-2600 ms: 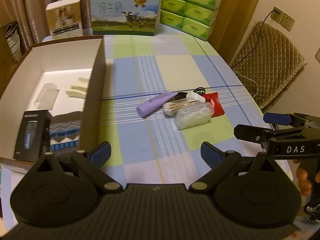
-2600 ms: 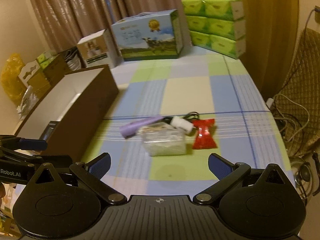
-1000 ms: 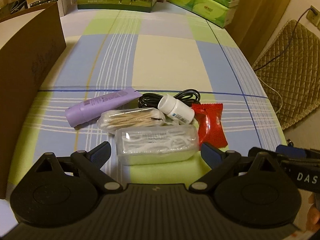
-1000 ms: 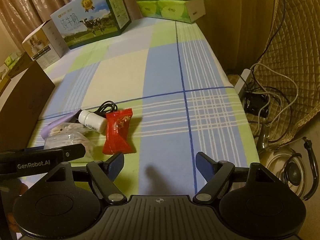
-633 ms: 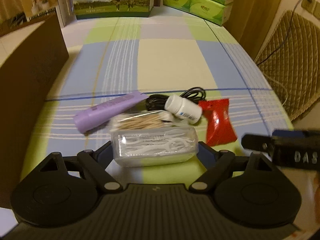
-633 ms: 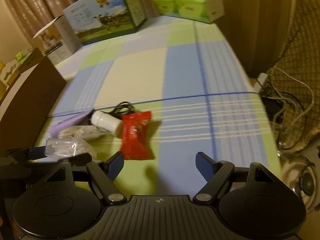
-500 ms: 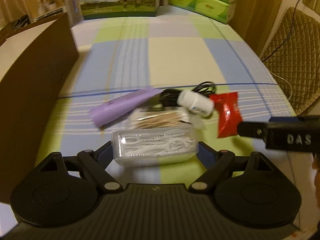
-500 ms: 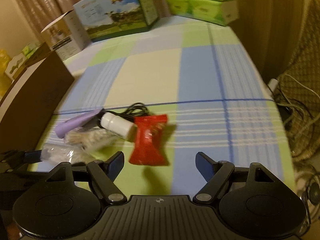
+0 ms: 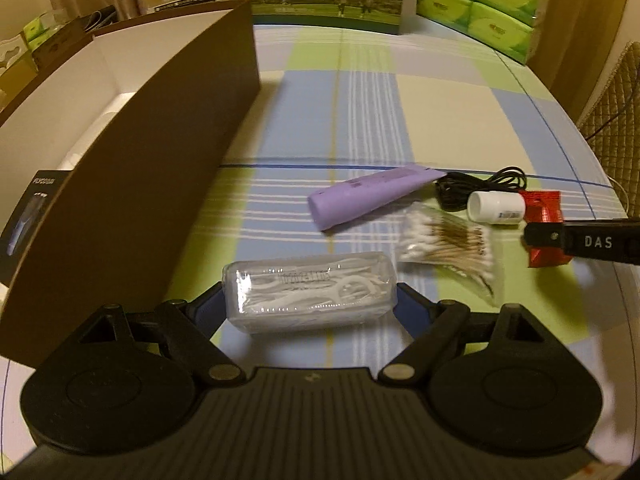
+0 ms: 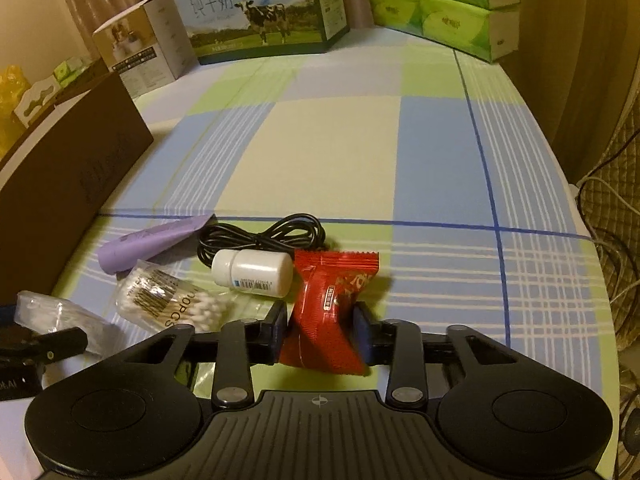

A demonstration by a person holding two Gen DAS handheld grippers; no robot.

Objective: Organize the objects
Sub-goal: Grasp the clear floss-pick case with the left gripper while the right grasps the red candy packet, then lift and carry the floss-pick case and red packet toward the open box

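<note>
My left gripper (image 9: 310, 306) is shut on a clear plastic box of floss picks (image 9: 310, 290) and holds it above the checked tablecloth, beside the brown cardboard box (image 9: 140, 184). My right gripper (image 10: 320, 330) is shut on a red candy packet (image 10: 328, 312), which shows partly behind the right gripper in the left wrist view (image 9: 544, 216). On the cloth lie a purple tube (image 9: 368, 198), a bag of cotton swabs (image 9: 448, 240), a white pill bottle (image 10: 252, 272) and a coiled black cable (image 10: 260, 236).
The open box holds a black product carton (image 9: 28, 224) at its near end. A milk carton box (image 10: 256, 12), a small beige box (image 10: 140, 52) and green tissue packs (image 10: 444, 4) line the table's far edge. A quilted chair (image 9: 612, 96) stands to the right.
My left gripper closed on the floss box, lifted it off the pile and carried it left toward the cardboard box. My right gripper moved in and closed on the red candy packet.
</note>
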